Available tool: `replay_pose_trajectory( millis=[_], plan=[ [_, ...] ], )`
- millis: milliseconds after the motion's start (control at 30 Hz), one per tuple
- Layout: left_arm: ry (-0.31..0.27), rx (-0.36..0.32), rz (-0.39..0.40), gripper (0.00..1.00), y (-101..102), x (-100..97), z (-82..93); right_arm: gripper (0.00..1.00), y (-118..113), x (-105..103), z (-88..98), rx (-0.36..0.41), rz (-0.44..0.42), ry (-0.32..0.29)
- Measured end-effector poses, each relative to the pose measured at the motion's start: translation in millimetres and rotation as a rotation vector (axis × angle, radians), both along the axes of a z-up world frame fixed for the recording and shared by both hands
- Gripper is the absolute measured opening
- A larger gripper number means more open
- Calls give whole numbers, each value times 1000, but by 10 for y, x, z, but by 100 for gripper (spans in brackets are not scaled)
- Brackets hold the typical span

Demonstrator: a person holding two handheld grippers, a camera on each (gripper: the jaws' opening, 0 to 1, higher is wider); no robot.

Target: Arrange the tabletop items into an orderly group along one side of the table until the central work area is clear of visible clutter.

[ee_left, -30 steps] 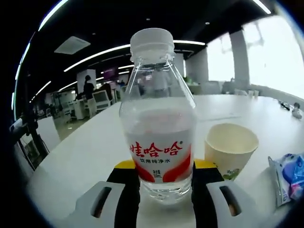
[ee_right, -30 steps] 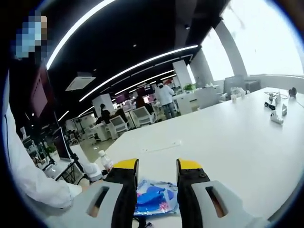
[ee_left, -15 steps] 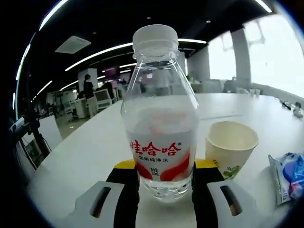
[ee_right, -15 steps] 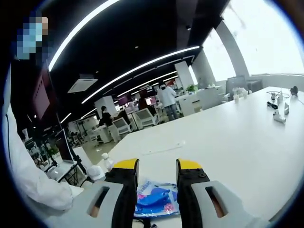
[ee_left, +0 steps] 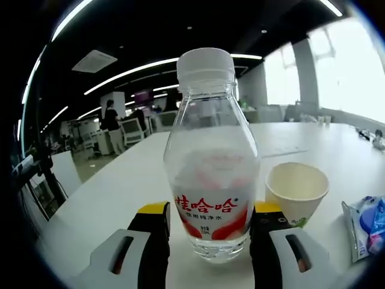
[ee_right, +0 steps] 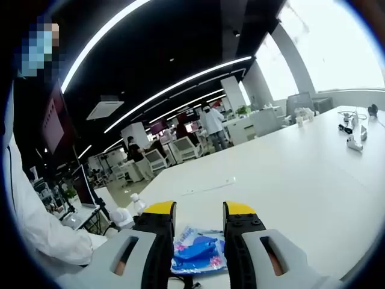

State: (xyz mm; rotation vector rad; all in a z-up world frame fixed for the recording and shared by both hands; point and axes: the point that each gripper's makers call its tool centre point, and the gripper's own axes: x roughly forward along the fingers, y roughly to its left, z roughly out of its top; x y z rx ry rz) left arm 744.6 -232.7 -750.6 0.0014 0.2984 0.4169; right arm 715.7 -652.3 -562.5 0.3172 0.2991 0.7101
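Left gripper view: the left gripper (ee_left: 212, 226) is standing with its jaws spread wide, flanking the clear plastic water bottle with a white cap and red-lettered label (ee_left: 212, 174); whether the pads are touching it I cannot tell.
Bottle: it is standing upright on the white table (ee_left: 114, 192), between the jaw tips, so a straight squeeze would likely catch its lower body.
Neighbours: a cream paper cup (ee_left: 296, 191) is sitting just right of the right jaw, and a blue and white plastic packet (ee_left: 366, 224) is lying farther right, probably the start of the group.
Right gripper view: the right gripper (ee_right: 199, 236) is hovering with its jaws apart, straddling the blue packet (ee_right: 197, 255) lying flat between them, apparently lined up for a pickup; contact is unclear.
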Motion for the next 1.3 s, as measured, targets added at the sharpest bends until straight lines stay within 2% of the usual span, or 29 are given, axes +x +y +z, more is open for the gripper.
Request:
replay_pose_trajectory(
  millis=[67, 233, 700, 1033, 1233, 1300],
  plan=[
    [17, -2, -1, 47, -10, -14, -23, 28, 10, 0, -5, 6, 3, 1],
    [13, -6, 4, 49, -16, -55, 3, 28, 47, -13, -15, 9, 10, 5],
    [42, -38, 18, 48, -133, -297, -5, 28, 184, -38, 40, 30, 46, -1],
    [49, -56, 27, 47, -160, -419, 46, 28, 173, -52, 86, 49, 53, -6],
    [45, -53, 4, 47, -228, -479, 148, 29, 193, -49, 120, 65, 62, -11],
    [45, -65, 13, 48, -229, -544, 193, 29, 209, -62, 89, 64, 64, 9]
  ],
)
